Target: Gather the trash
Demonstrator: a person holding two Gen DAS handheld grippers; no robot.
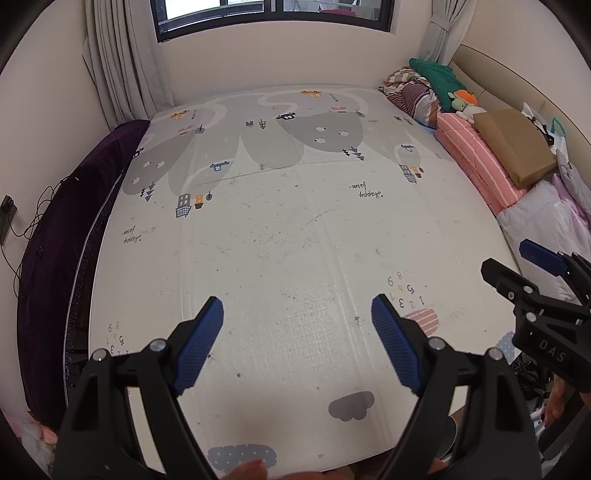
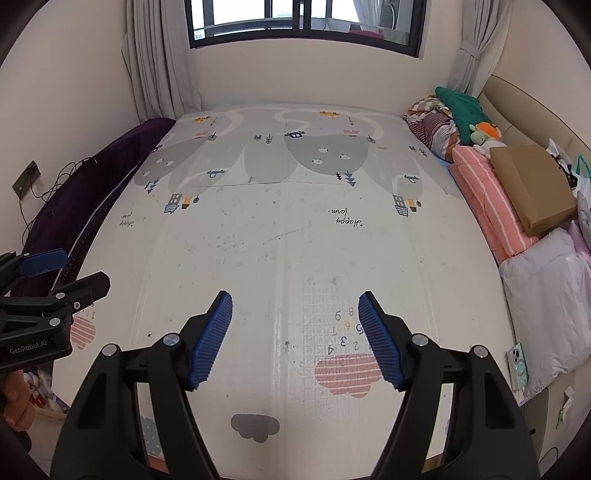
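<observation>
Both grippers hover above a large printed play mat (image 1: 288,229) that covers a bed; the mat also fills the right wrist view (image 2: 280,236). My left gripper (image 1: 297,343) is open and empty, its blue pads wide apart. My right gripper (image 2: 295,339) is open and empty too. The right gripper shows at the right edge of the left wrist view (image 1: 532,273), and the left gripper at the left edge of the right wrist view (image 2: 55,273). The mat carries small dark specks and scuffs. I see no distinct piece of trash on it.
A purple cover (image 1: 62,236) runs along the left side. On the right lie a pink striped quilt (image 1: 476,158), a brown cardboard box (image 1: 513,144), bundled clothes (image 1: 410,92), a plush toy (image 2: 485,134), a white bag (image 2: 546,295) and a phone (image 2: 517,365). A window (image 2: 303,22) is ahead.
</observation>
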